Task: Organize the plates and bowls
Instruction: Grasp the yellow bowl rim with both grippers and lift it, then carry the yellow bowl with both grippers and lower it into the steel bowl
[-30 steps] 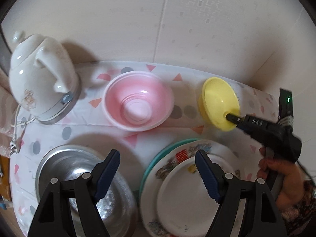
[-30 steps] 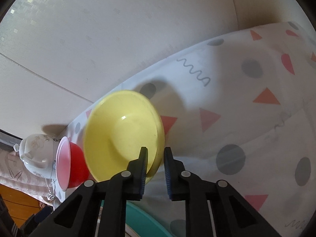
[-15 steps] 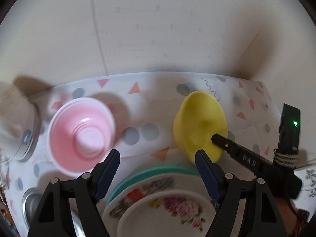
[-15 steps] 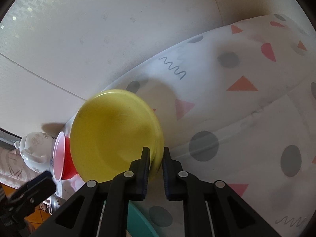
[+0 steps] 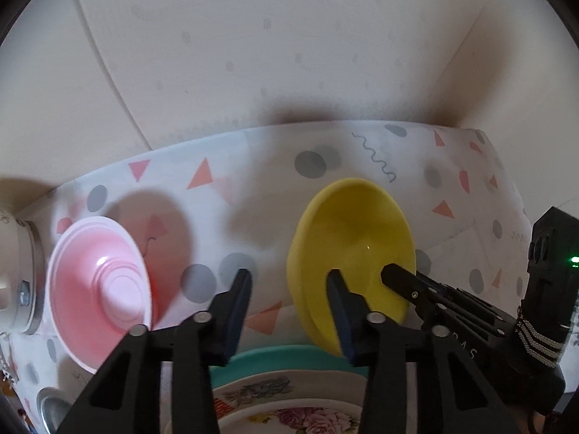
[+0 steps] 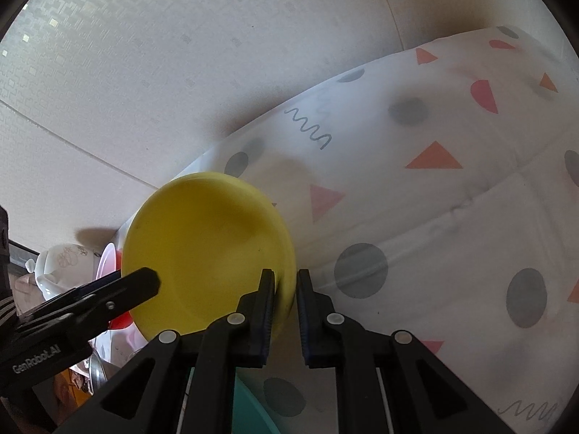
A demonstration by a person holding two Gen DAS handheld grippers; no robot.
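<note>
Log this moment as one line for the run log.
right gripper: shut on yellow bowl rim, bowl tilted | left gripper: open, beside it

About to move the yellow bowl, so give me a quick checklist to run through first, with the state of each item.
1. Right gripper shut on the yellow bowl rim: ok.
2. Bowl lifted off the cloth: ok, it is tilted on edge.
3. Left gripper open: ok.
4. Left fingers clear of the bowl: cannot tell, one overlaps it.
5. Pink bowl apart from the yellow bowl: ok.
6. Plate stack below: ok.
</note>
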